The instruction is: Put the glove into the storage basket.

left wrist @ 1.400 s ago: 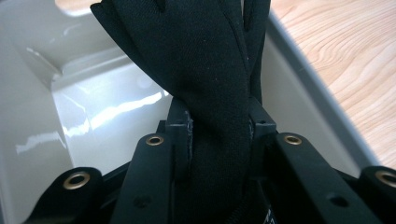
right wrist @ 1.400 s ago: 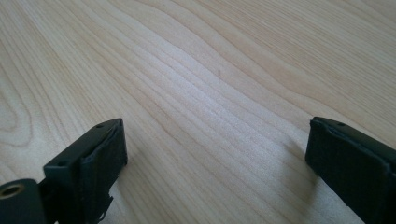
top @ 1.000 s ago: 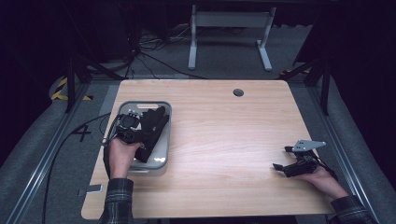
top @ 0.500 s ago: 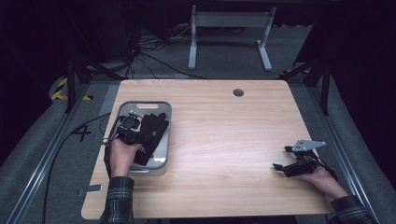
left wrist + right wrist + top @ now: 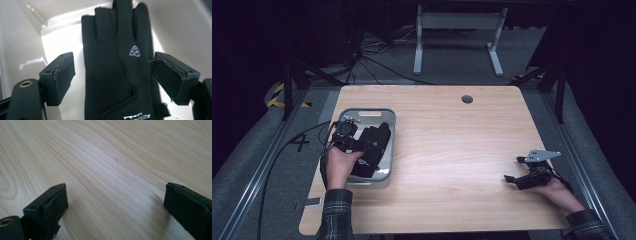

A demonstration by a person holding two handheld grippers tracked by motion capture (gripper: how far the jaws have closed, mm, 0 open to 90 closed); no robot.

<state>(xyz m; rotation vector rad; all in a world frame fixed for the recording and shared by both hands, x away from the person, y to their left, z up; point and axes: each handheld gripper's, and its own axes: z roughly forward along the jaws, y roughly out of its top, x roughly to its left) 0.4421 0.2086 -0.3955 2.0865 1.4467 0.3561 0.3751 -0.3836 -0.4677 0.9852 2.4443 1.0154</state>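
Now left gripper [image 5: 112,75] open astride glove [image 5: 117,67]

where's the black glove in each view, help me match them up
High view: the black glove lies in the grey tray at the table's left, under the left gripper.
Left gripper view: the glove runs up the middle, between the open jaws, which have just been opening.
Right gripper view: bare wooden table, no glove.
Shared landmark: the tray's pale wall.
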